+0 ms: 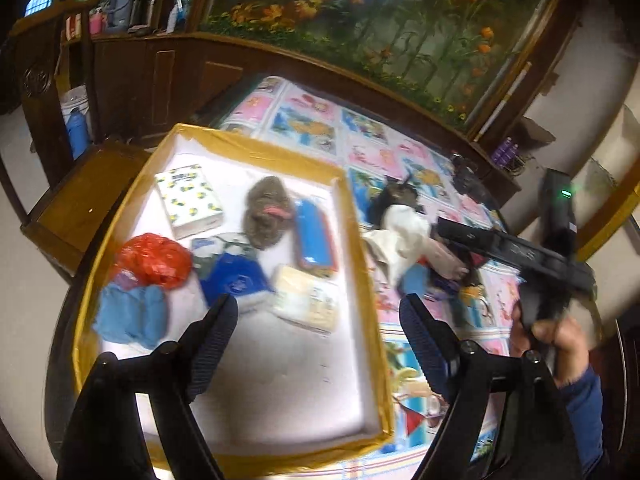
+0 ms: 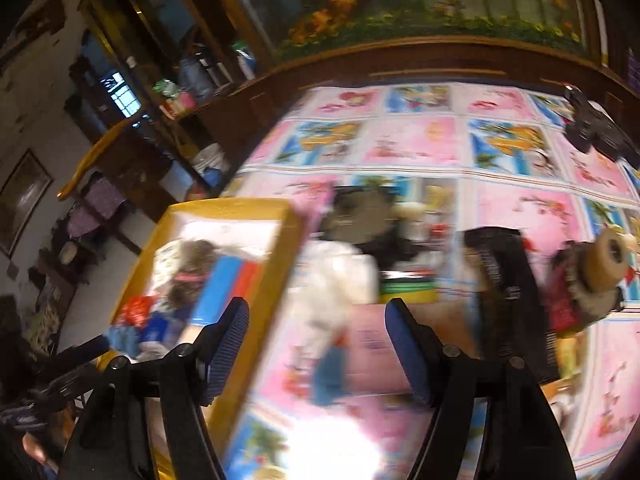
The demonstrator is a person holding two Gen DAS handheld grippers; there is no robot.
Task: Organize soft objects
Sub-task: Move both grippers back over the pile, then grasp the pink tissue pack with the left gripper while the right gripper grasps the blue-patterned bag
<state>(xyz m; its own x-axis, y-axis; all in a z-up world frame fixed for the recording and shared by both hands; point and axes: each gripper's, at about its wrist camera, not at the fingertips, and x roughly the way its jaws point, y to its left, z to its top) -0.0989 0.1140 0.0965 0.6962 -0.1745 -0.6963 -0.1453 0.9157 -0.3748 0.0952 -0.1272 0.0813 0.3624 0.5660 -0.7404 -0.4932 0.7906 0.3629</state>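
- Left gripper [image 1: 320,316] nearest the lens, fingers spread wide and holding nothing, hovering over the yellow-rimmed tray [image 1: 360,256].
- In the tray: lemon-print tissue pack [image 1: 188,204], brown fuzzy item [image 1: 266,212], blue case [image 1: 314,236], red bag [image 1: 154,260], blue cloth [image 1: 130,316], pale packet [image 1: 308,304].
- Right gripper [image 2: 316,316] likewise agape and empty above a blurred white soft object [image 2: 336,280] on the cartoon-print cloth [image 2: 412,140], just beside the tray.
- Tape roll [image 2: 608,260] at far right.
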